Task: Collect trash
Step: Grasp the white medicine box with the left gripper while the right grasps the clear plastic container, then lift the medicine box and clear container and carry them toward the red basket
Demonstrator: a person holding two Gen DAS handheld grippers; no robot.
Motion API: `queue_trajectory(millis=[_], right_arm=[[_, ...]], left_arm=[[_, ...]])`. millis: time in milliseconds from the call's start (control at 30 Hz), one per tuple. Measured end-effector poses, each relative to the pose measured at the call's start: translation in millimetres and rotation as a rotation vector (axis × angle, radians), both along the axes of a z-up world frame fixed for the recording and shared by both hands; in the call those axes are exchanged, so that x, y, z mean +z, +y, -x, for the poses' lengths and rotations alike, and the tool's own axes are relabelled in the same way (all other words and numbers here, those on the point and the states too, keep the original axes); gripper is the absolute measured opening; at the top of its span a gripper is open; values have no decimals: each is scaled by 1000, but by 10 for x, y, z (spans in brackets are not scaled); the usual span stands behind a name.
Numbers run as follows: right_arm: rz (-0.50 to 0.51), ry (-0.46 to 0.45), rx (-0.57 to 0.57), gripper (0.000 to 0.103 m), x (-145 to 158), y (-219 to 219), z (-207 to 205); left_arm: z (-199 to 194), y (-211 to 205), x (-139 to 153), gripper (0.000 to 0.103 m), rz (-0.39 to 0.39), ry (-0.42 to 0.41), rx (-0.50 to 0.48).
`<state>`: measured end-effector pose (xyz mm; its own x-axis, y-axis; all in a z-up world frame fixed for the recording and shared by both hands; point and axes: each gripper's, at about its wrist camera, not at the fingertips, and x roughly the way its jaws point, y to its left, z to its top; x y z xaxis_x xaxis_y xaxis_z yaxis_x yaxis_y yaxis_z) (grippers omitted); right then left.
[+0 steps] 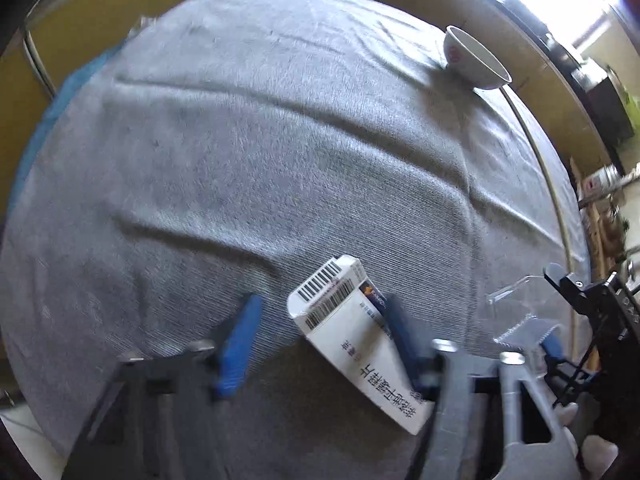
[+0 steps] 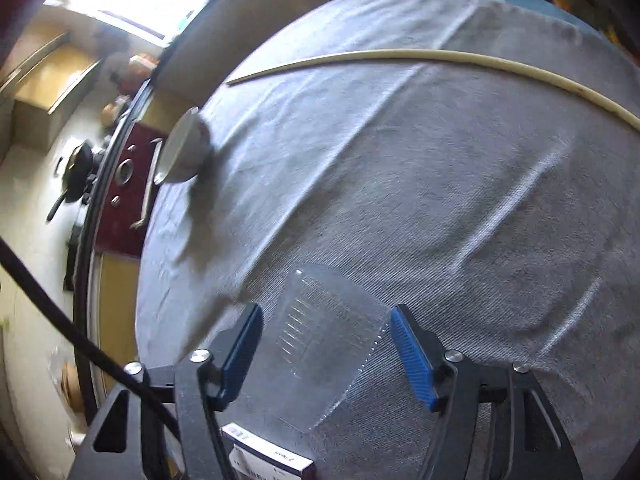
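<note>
Each tool, left tool [image 1: 320,332] and right tool [image 2: 326,344], has a black frame, silver round screws [image 2: 454,356] and ribbed blue pads [image 2: 412,356]; a black cable [image 2: 80,340] trails at eight o'clock.

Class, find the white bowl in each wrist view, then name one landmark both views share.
Left wrist view: the white bowl sits upper right, near the grey cloth's far edge.
Right wrist view: the bowl sits at the left, on the cloth's edge.
Shared landmark: the clear plastic tray.

Grey cloth-covered table [image 1: 240,140], bowl [image 1: 474,58], carton [image 1: 352,332], clear tray [image 2: 324,332]
</note>
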<state>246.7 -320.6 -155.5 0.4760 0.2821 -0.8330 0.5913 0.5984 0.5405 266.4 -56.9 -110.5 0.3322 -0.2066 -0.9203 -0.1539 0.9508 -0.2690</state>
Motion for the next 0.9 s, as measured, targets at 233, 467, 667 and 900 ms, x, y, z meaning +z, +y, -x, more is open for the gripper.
queue_trajectory(millis=[233,467,667,900], right_arm=[[27,-128,81,62,139,49,383],[-37,-227,112,62,302,-10,1046],[-85,-267,125,62,400,-141,1631],[-69,-262,91,62,525,-281,2057]], left_arm=[[129,10,74,14,-32,-61,-60],[468,-64,83,9,-53,-85,-167],[756,-57,255,9,-114,-160,-281],[659,-138,622,86,-276,-442,-514]])
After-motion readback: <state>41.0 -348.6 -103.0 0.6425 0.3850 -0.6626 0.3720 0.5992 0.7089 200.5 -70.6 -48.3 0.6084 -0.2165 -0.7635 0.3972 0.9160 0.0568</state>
